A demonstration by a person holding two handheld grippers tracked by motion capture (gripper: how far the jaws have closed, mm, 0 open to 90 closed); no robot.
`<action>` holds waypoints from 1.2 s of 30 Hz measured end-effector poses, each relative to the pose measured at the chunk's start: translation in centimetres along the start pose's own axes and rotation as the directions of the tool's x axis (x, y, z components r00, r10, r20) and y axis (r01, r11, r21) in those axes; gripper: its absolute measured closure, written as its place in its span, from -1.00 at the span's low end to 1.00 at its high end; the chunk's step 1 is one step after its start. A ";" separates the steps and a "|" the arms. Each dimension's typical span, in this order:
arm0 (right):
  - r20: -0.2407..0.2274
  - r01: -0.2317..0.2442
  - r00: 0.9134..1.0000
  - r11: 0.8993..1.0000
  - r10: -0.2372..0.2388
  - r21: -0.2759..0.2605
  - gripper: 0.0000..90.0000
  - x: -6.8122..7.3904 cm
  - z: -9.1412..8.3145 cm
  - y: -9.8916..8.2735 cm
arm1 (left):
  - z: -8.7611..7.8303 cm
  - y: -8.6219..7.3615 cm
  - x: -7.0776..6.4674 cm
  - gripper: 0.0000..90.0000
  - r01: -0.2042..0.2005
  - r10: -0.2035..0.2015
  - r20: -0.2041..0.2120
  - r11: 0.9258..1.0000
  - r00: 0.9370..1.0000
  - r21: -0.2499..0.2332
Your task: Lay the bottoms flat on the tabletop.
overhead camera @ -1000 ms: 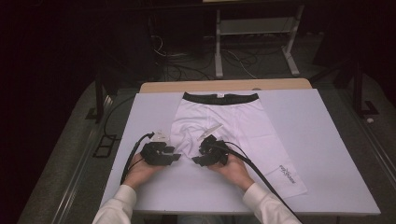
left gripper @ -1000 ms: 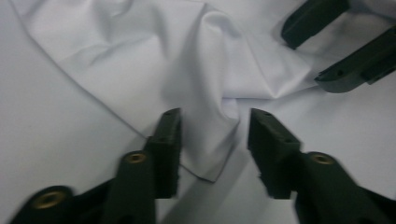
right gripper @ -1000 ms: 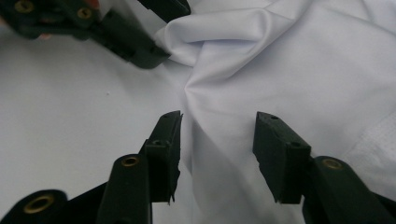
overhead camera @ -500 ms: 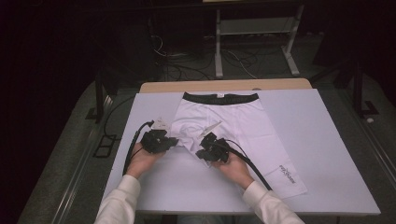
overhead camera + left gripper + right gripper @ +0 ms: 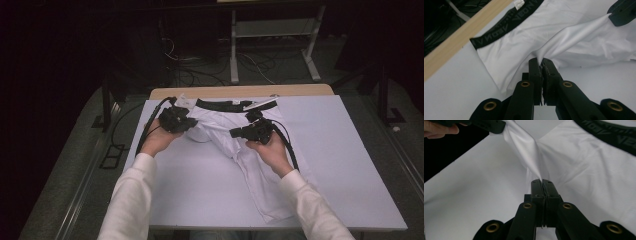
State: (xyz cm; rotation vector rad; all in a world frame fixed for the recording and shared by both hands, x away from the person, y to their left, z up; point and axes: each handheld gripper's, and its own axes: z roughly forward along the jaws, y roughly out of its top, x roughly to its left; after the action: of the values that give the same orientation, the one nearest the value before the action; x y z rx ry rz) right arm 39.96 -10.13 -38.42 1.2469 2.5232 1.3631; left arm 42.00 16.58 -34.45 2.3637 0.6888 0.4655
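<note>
White fabric is pinched in both my grippers: the left gripper point(image 5: 541, 65) and right gripper point(image 5: 542, 182) each clench a fold of the shorts point(image 5: 260, 175), lifting one leg off the tabletop point(image 5: 200, 195) to fold it. Gripper views show the tight pinch; high view shows the black waistband point(image 5: 222, 105) lying farthest.

Light falls from above onto the white table point(image 5: 345, 165), which glows evenly while everything beyond its far edge sinks into near black. Shadows on the table are soft and faint. The high view looks grainy and slightly soft. In both gripper views the near jaws blur, and the white cloth point(image 5: 579, 37) beside the table's edge washes out pale, without hard glare.
</note>
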 end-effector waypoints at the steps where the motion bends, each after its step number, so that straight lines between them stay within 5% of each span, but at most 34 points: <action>1: 0.009 -0.009 1.000 1.000 0.009 -0.005 0.94 -0.3 -0.2 0.2 | 0.2 0.5 0.1 0.91 -0.009 0.009 0.001 1.000 1.000 0.002; 7: 0.044 -0.064 0.997 0.998 0.065 -0.028 0.94 -3.1 -0.6 0.7 | 2.9 3.1 1.1 0.91 -0.065 0.065 -0.020 0.998 0.998 0.013; 13: 0.097 -0.125 0.987 0.992 0.126 -0.018 0.94 -6.1 0.7 -0.1 | 7.4 3.8 1.9 0.91 -0.063 0.064 -0.026 0.997 0.998 0.035; 20: 0.179 -0.140 0.975 0.990 0.135 0.019 0.94 -7.8 2.1 -2.0 | 11.8 3.4 1.9 0.88 0.010 -0.010 0.012 1.000 1.000 0.023; 26: 0.202 -0.201 0.960 0.979 0.193 0.018 0.94 -9.3 2.7 -3.7 | 13.2 2.8 2.1 0.73 0.084 -0.085 0.047 0.996 0.995 0.022; 28: 0.181 -0.222 0.959 0.975 0.217 0.007 0.93 -9.6 2.7 -4.1 | 12.9 2.7 2.5 0.57 0.145 -0.146 0.058 0.989 0.988 0.025; 30: 0.160 -0.235 0.959 0.972 0.232 0.002 0.91 -9.9 2.6 -4.2 | 12.4 2.6 3.2 0.34 0.229 -0.230 0.072 0.973 0.971 0.020; 36: 0.175 -0.214 0.961 0.977 0.214 -0.022 0.63 -9.7 1.1 -3.8 | 9.8 1.4 5.1 0.01 0.352 -0.348 0.074 0.935 0.934 -0.048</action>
State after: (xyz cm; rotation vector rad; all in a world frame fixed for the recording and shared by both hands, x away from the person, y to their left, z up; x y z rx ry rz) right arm 44.50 -16.85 -45.06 1.6027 2.3228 1.2266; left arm 51.29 14.02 -39.99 2.1268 1.0270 0.2480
